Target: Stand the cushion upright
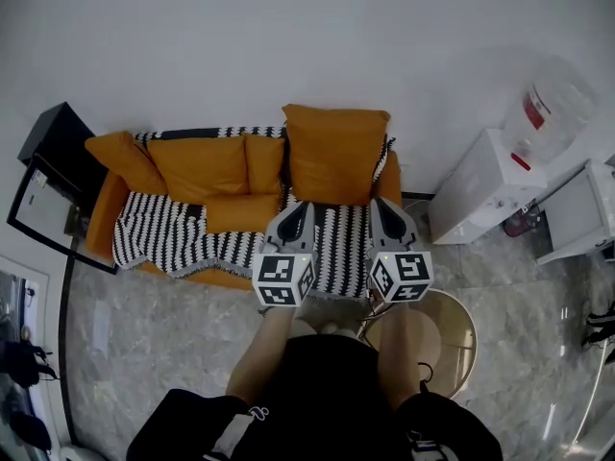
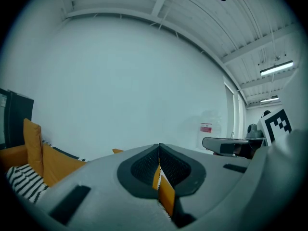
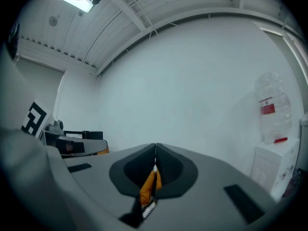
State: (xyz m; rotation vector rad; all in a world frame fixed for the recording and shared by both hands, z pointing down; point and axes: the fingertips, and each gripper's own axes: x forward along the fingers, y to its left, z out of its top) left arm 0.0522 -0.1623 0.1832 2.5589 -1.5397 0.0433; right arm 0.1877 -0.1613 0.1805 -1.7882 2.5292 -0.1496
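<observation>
Bright, even indoor light. Ceiling lamp (image 3: pixel 79 3) glares upper left of right gripper view, strip light (image 2: pixel 276 68) at right of left gripper view. Fisheye bend, black corners; left gripper (image 2: pixel 159 147) body soft near lens.

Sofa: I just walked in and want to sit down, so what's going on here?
A person stands in front of the orange sofa with a gripper in each hand. The large orange cushion already stands upright against the backrest at the sofa's right end. The left gripper and the right gripper are held level just in front of its lower edge. Both have their jaws shut, with nothing visibly clamped between them.
</observation>
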